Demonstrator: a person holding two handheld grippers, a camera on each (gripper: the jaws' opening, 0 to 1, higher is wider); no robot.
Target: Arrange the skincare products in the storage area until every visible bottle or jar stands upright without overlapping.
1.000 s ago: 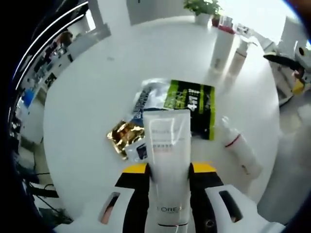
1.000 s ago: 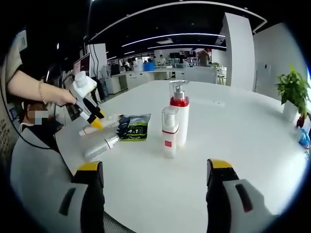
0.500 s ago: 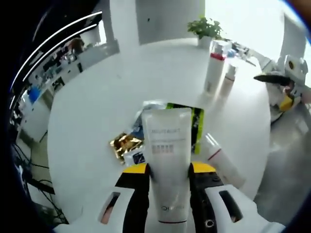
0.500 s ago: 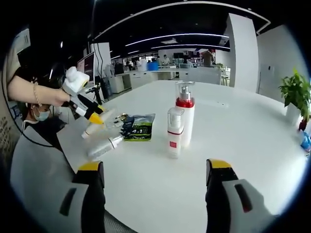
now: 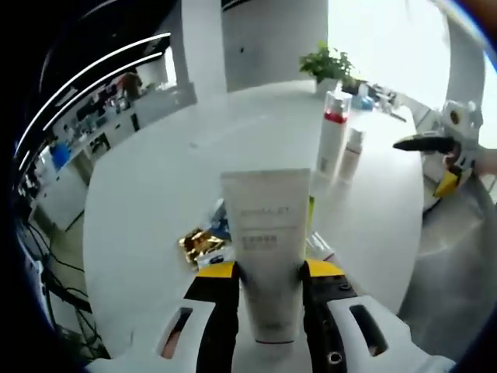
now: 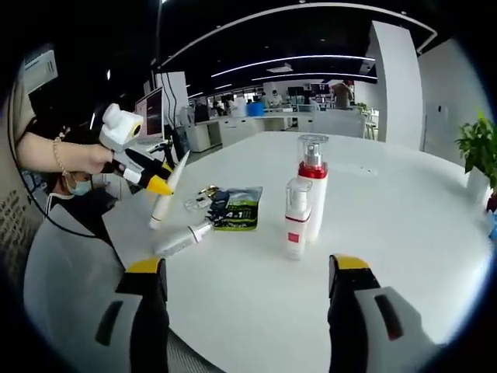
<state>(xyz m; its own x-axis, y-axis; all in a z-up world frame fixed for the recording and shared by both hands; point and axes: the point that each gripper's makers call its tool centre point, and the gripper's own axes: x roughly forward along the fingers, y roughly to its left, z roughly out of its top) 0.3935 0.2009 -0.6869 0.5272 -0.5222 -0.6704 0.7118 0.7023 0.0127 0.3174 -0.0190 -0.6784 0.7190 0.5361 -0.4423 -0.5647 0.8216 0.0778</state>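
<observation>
Two pump bottles, the tall one [image 6: 313, 180] and the short one [image 6: 295, 217], stand upright touching at centre frame of the right gripper view. Left gripper [image 5: 268, 268] clamps a white tube [image 5: 266, 233], lifted above the table [image 5: 147, 186]. Another bottle [image 6: 180, 240] lies flat beside a green sachet [image 6: 240, 208]. Right gripper [image 6: 245, 268] hangs wide open, empty.

The left gripper [image 5: 269, 272] clamped a white tube [image 5: 264, 233] above the table [image 5: 147, 194], gripped by a bare hand [image 6: 81, 155]; the right gripper [image 6: 245, 272] hovered with jaws apart.
</observation>
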